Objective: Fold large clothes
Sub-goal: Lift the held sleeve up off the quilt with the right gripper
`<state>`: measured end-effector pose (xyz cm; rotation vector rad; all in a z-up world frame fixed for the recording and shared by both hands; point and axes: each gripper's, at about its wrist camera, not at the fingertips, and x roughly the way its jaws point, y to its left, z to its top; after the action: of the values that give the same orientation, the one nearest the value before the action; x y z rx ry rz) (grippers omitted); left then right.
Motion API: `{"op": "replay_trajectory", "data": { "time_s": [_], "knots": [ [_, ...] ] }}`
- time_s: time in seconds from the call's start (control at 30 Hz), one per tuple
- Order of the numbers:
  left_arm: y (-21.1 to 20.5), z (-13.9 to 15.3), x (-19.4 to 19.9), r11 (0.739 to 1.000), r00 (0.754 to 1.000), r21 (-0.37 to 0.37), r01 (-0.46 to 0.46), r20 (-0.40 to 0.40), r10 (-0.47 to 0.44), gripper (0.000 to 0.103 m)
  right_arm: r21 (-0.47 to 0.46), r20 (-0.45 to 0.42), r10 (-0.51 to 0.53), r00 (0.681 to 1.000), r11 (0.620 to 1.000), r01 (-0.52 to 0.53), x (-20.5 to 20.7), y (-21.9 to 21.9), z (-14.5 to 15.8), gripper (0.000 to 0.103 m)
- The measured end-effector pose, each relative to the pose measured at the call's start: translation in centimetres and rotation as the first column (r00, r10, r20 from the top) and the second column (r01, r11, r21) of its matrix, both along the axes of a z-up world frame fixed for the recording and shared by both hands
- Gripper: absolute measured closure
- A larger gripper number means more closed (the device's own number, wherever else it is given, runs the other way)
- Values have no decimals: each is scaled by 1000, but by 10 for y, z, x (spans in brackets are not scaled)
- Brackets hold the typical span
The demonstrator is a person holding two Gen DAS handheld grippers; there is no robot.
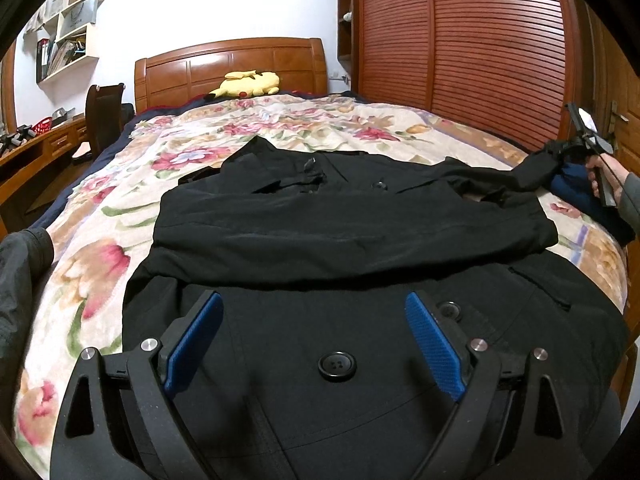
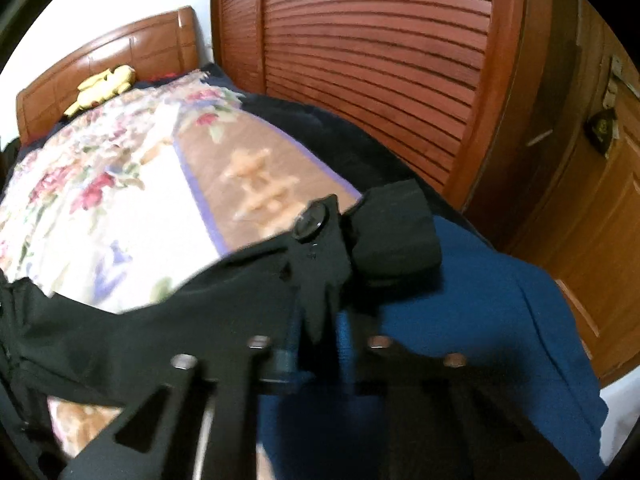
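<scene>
Left tongs [image 1: 314,344] hang open above the near hem of the black coat [image 1: 320,216], which lies spread across the floral bedspread [image 1: 96,216] with one sleeve folded over its chest. Right tongs [image 2: 318,320] are clamped on the cuff of the other sleeve [image 2: 328,248], stretched out to the right over a blue garment [image 2: 480,320] at the bed's edge.

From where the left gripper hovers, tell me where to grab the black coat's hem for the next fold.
Take the near bottom edge of the black coat, at its left corner, coming in low from the near side. The open left gripper hangs just above that flat end, while the right gripper is shut on the sleeve cuff far off at the right, so the near hem looks easiest.
</scene>
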<state>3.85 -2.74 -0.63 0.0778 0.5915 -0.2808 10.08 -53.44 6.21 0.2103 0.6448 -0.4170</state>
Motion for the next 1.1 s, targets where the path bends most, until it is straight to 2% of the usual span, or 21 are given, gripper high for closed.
{"op": "replay_trajectory", "data": {
  "time_s": [0.13, 0.3, 0.57, 0.73, 0.87, 1.03, 1.1],
  "knots": [
    [1, 0, -1, 1000, 1000, -3, 0, 4, 0, 10, -75, 67, 46, 997, 996, -41, -8, 27, 24, 97],
    [3, 1, -1, 1000, 1000, -11, -2, 2, 2, 10, -144, 141, 155, 978, 980, -134, -28, 70, 60, 97],
    [7, 4, -8, 1000, 1000, -15, -3, 15, 3, 10, -288, 181, 328, 927, 919, -269, -62, 155, 98, 97],
    [16, 7, -13, 1000, 1000, -26, -11, 26, 11, 10, -352, 206, 440, 874, 867, -353, -84, 206, 121, 98],
    [25, 9, -16, 999, 999, -35, -21, 31, 22, 10, -410, 211, 535, 818, 808, -422, -106, 259, 132, 98],
    [38, 13, -22, 998, 998, -47, -37, 44, 39, 10, -472, 183, 657, 731, 712, -521, -127, 318, 127, 98],
    [44, 14, -23, 998, 998, -50, -47, 46, 49, 10, -482, 167, 688, 706, 682, -550, -130, 337, 121, 98]
  ]
}}
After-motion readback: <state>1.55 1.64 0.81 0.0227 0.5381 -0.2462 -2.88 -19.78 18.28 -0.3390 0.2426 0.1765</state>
